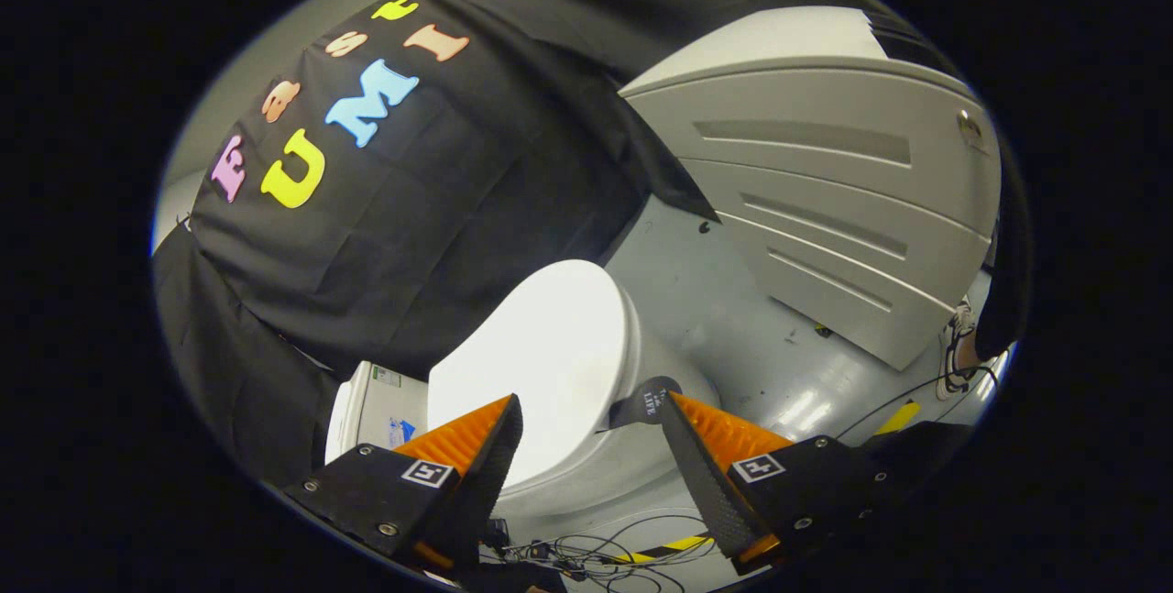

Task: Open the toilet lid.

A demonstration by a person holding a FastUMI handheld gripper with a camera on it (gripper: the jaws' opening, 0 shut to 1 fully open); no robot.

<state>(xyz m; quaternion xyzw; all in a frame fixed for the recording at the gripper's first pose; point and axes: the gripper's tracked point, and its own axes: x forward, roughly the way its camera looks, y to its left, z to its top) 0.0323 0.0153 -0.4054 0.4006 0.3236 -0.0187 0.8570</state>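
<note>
A white toilet stands against the black cloth wall, and its lid (541, 355) lies shut, flat on the bowl. Behind the lid is the tank (371, 410), beside the left finger. My gripper (591, 414) hovers above the toilet, open, with nothing between its fingers. The lid's near half shows in the gap between the fingertips and just beyond them. A small dark tab (647, 399) sticks out at the lid's side rim, close to the right fingertip (674, 414).
A large grey panelled cabinet (825, 208) stands to the right on the grey floor (715, 300). Loose cables (596, 556) and yellow-black tape lie on the floor below the fingers. A person's shoe (958, 350) is at the far right, past the cabinet.
</note>
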